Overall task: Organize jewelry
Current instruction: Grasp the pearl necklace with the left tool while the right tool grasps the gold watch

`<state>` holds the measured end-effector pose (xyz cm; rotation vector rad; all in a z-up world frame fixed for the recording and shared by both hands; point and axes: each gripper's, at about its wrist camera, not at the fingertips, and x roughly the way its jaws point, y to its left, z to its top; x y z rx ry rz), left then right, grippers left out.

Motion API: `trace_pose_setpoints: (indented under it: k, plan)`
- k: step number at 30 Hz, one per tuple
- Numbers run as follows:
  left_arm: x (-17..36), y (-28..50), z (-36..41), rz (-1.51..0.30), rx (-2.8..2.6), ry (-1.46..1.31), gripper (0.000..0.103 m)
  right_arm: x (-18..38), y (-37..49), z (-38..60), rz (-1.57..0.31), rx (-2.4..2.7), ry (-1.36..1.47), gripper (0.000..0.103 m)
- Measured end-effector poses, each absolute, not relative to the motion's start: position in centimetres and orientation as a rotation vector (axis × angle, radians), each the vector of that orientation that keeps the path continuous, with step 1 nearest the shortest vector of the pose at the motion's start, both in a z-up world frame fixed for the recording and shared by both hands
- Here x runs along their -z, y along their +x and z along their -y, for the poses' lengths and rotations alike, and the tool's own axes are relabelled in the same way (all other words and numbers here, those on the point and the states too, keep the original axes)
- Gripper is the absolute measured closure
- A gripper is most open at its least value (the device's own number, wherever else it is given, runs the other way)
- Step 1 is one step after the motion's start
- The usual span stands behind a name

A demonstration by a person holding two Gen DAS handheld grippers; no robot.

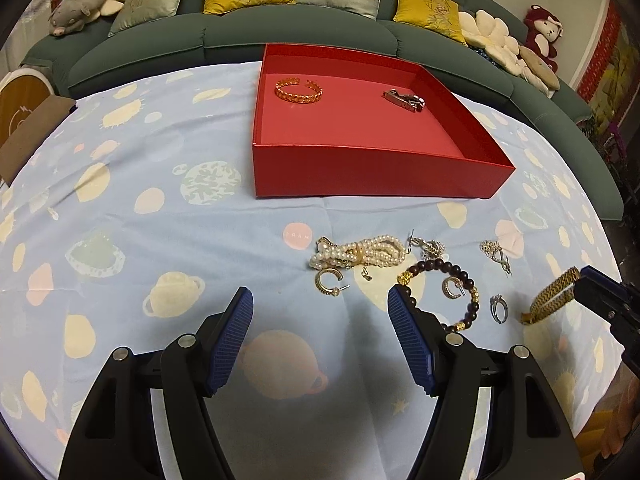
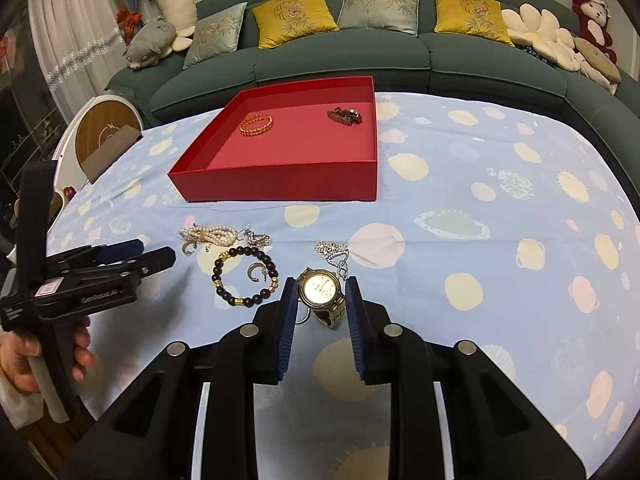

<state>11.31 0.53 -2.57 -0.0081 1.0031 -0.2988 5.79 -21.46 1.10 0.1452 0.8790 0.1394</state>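
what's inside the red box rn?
Inside the red box: a gold cuff bracelet on the left and a dark metal link piece on the right, apart. The near wall hides the closest strip of floor.

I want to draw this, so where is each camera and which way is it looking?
Left wrist: sits on the left gripper, facing the sofa over the red box; its own open fingers show.
Right wrist: sits on the right gripper, facing likewise; its fingers hold the gold watch, and the person's left hand shows.
Both share the box, pearls and bead bracelet.
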Motion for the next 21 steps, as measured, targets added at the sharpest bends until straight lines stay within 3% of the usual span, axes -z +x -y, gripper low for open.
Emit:
trace_pose_setpoints:
  k: [4, 7, 10, 17, 21]
  plan:
    - [2.8, 12.6, 0.5, -0.983, 0.323, 0.013, 0.036, -0.9, 5.5, 21.9, -0.897, -0.133, 0.154, 0.079]
    - [3.1, 13.2, 1.2, -0.973, 0.351, 0.023, 0.046, -0.5, 5.3, 22.0, -0.908, -0.138, 0.155, 0.079]
    - [3.8, 13.8, 1.7, -0.992, 0.383, 0.022, 0.049, -0.4, 5.1, 22.2, -0.910, -0.139, 0.158, 0.079]
    - [4.4, 13.8, 2.3, -0.972, 0.394, 0.069, 0.079, -0.2, 4.9, 23.2, -0.913, -0.128, 0.177, 0.079]
    - [4.4, 13.5, 2.6, -0.965, 0.405, 0.084, 0.085, -0.2, 4.8, 23.5, -0.912, -0.123, 0.184, 0.079]
